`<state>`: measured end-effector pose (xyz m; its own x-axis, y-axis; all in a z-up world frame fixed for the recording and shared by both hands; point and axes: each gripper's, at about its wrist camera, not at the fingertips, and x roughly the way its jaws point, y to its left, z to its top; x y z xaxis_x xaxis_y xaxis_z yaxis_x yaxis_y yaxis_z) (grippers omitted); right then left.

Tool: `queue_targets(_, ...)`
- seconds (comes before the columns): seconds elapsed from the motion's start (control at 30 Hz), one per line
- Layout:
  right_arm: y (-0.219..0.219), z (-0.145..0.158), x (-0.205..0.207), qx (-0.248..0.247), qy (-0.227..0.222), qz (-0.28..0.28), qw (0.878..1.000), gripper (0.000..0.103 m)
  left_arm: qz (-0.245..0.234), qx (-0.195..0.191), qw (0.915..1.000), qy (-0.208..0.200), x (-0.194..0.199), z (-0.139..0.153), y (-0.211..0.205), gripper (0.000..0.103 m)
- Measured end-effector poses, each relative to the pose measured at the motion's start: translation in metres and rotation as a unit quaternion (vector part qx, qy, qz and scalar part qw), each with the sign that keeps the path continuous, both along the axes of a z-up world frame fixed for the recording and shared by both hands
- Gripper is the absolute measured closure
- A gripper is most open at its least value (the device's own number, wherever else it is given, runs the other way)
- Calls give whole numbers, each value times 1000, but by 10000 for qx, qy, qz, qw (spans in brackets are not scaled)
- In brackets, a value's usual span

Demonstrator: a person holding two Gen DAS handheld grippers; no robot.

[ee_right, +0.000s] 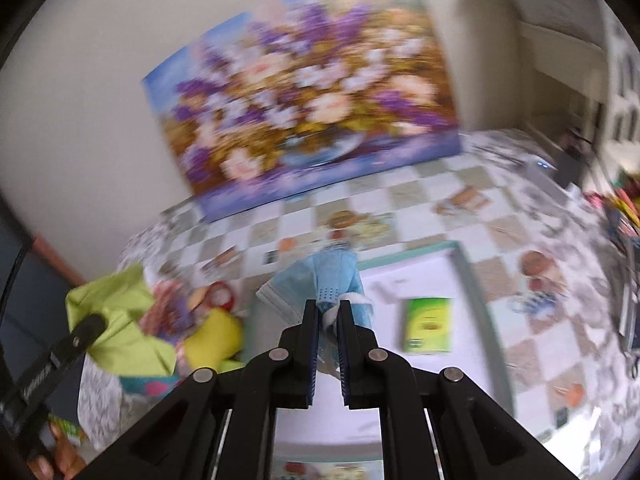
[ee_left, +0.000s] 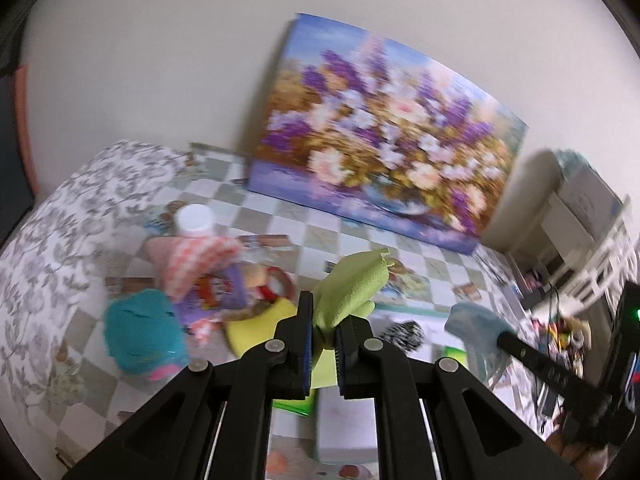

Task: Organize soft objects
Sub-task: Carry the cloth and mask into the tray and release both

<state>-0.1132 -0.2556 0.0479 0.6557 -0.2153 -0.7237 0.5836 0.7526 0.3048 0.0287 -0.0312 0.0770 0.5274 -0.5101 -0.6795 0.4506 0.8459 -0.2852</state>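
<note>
My left gripper (ee_left: 325,307) is shut on a lime green cloth (ee_left: 352,284) and holds it above the table; the cloth also shows in the right wrist view (ee_right: 120,320). My right gripper (ee_right: 328,307) is shut on a light blue face mask (ee_right: 320,280), held above a white tray (ee_right: 466,280); the mask also shows in the left wrist view (ee_left: 476,324). A pile of soft things lies at the left: a teal cloth (ee_left: 140,332), a pink checked cloth (ee_left: 192,260), a yellow sponge (ee_left: 256,328) and a small plush toy (ee_left: 256,276).
A flower painting (ee_left: 384,132) leans on the wall behind the checked tablecloth (ee_left: 280,220). A white-capped bottle (ee_left: 194,220) stands behind the pile. A green packet (ee_right: 428,324) lies in the tray. A black-and-white striped item (ee_left: 404,332) lies right of the cloth. Cluttered shelves (ee_left: 580,240) stand at the right.
</note>
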Motion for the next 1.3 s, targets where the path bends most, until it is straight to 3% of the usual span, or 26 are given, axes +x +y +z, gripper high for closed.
queue_targets(0.3, -57, -14, -50, 152, 359, -1014, 9941, 94, -966, 348, 9947, 31, -37, -14, -64, 94)
queue_targets(0.43, -67, -29, -54, 254, 705, -1093, 9912, 94, -1306, 475, 9899, 284, -45, -27, -83, 94)
queue_targets(0.57, -67, -59, -44, 531, 1273, -914, 9862, 94, -1586, 695, 9814, 829, -46, -53, -100, 94)
queue_targets(0.77, -62, -102, -34, 1001, 1900, -580, 9750, 94, -1498, 1217, 9643, 1816, -35, -108, -108, 94)
queue_targets(0.97, -57, -130, -32, 1256, 2279, -455, 9645, 94, -1270, 1522, 9571, 2113, -26, -132, -102, 94)
queue_targets(1.3, -53, -147, -34, 1393, 2532, -362, 9566, 92, -1188, 1840, 9491, 2263, -20, -153, -107, 94)
